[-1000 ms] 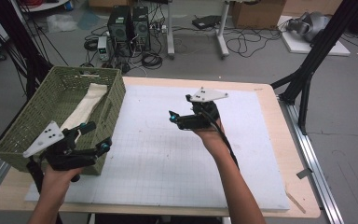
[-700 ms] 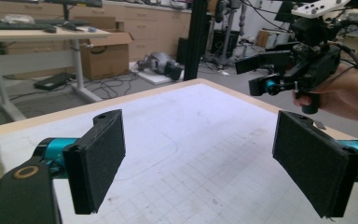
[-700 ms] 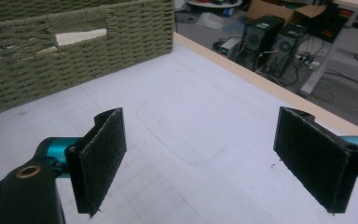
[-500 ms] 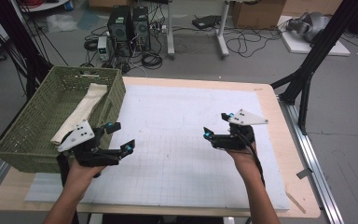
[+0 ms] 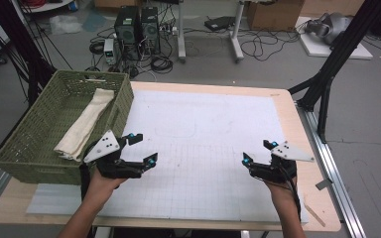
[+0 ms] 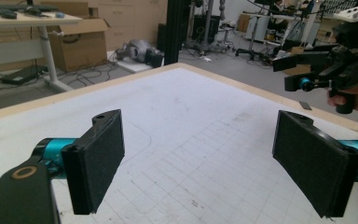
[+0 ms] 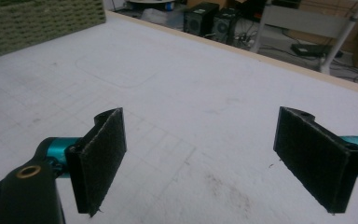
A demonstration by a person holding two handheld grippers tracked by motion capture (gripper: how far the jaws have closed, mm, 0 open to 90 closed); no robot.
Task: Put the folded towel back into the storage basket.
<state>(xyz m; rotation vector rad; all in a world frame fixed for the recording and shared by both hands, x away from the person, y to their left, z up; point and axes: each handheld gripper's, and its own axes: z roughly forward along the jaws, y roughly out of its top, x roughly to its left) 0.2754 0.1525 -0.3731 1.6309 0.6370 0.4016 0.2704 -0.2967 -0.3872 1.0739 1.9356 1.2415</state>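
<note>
Left gripper (image 5: 139, 148): I hold it low over the near-left part of the white grid mat (image 5: 213, 148), just beside the green woven basket (image 5: 15, 161); jaws spread wide, nothing between them.
Left gripper view: my two black pads (image 6: 98, 163) frame bare mat; my other gripper (image 6: 326, 70) hangs farther off at the upper right.
Right gripper (image 5: 259, 152): I hold it near the mat's right edge, well apart from the left; jaws wide, empty.
Right gripper view: the pads (image 7: 100, 156) frame bare mat, with the basket wall (image 7: 37, 21) at the far upper left.
Cloth: a folded cream towel (image 5: 87, 124) lies lengthwise inside the basket, touching neither gripper.
Step in hand: I judge both grippers idle above the mat, with the towel resting in the basket.
Next move: if the towel is wanted, my left gripper must rise over the basket rim, descend, and close on one end.
</note>
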